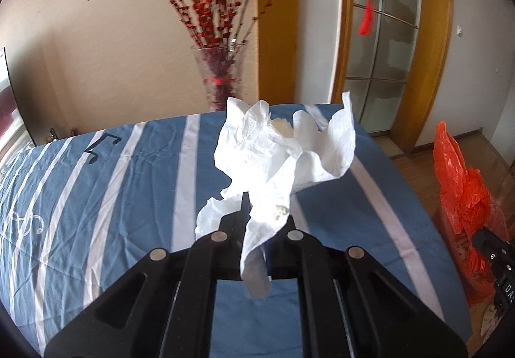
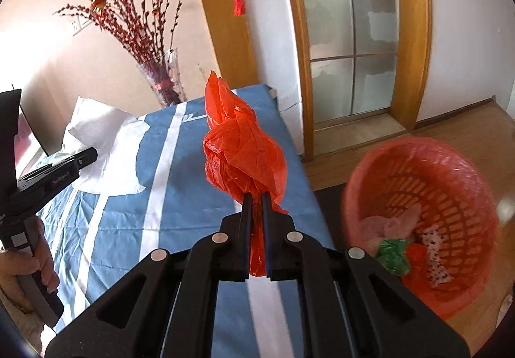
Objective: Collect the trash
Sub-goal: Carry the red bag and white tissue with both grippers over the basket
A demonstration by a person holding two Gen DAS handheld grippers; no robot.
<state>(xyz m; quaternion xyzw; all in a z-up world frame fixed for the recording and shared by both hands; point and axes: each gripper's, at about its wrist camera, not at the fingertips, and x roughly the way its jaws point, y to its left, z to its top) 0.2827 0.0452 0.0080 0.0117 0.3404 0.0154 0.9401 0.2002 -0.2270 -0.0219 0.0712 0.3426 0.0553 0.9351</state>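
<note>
In the left wrist view my left gripper (image 1: pixel 254 197) is shut on a crumpled white tissue (image 1: pixel 283 148) and holds it above the blue striped bed (image 1: pixel 128 181). In the right wrist view my right gripper (image 2: pixel 256 197) is shut on a crumpled red plastic bag (image 2: pixel 241 148), held above the bed's right side. The red bag also shows at the right in the left wrist view (image 1: pixel 457 184). The left gripper with the tissue (image 2: pixel 103 145) shows at the left of the right wrist view. A red mesh trash basket (image 2: pixel 428 222) holding several scraps stands on the floor at the right.
A glass vase with red branches (image 1: pixel 219 74) stands behind the bed. A wooden-framed glass door (image 2: pixel 354 36) is at the back right. The wooden floor (image 2: pixel 466 126) lies to the right of the bed. A hand (image 2: pixel 29 261) grips the left tool's handle.
</note>
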